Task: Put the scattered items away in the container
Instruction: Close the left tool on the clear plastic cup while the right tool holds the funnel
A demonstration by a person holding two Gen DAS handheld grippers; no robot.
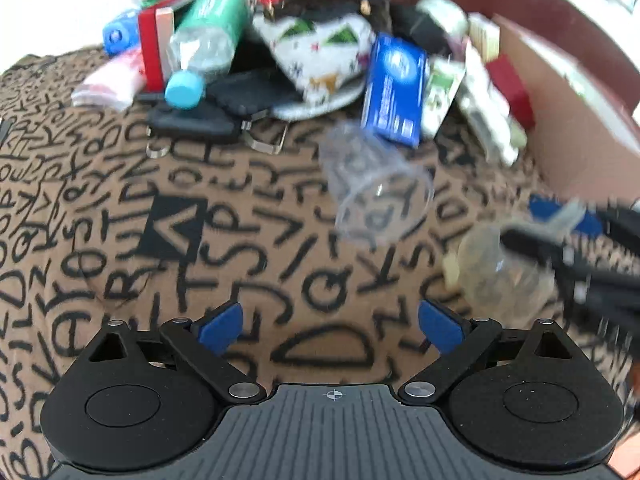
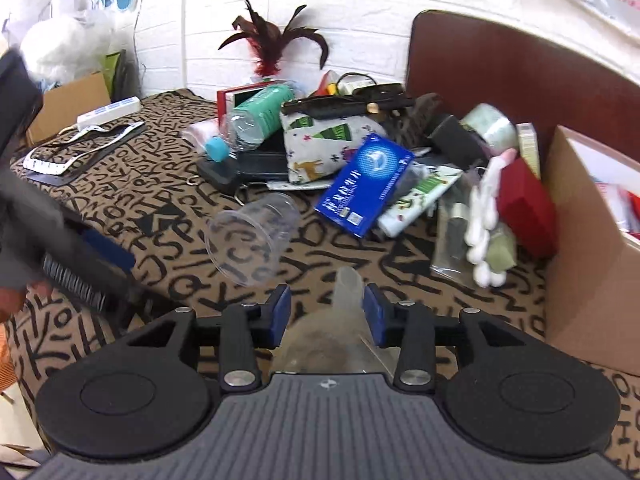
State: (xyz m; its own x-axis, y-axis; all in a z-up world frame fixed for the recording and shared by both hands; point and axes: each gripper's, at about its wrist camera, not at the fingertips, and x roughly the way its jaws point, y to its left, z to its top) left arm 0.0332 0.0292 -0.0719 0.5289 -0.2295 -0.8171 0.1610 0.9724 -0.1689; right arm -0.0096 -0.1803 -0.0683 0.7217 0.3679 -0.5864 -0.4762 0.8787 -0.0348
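Note:
A clear plastic cup (image 1: 376, 184) lies on its side on the letter-print cloth; it also shows in the right wrist view (image 2: 252, 236). My left gripper (image 1: 330, 326) is open and empty, a little short of the cup. My right gripper (image 2: 326, 316) is shut on a clear baby bottle (image 2: 340, 340), whose teat sticks out between the blue pads. The left wrist view shows that bottle (image 1: 500, 268) and the right gripper (image 1: 568, 236) blurred at the right. The cardboard box (image 2: 592, 264) stands at the right.
A pile lies at the back: a water bottle (image 2: 256, 120) with a blue cap, a blue packet (image 2: 364, 184), a Christmas-print pouch (image 2: 320, 144), a red box (image 2: 524, 204), cotton swabs (image 2: 484, 216) and black cases. A tape measure (image 2: 80, 148) lies far left. A dark headboard (image 2: 520, 64) rises behind.

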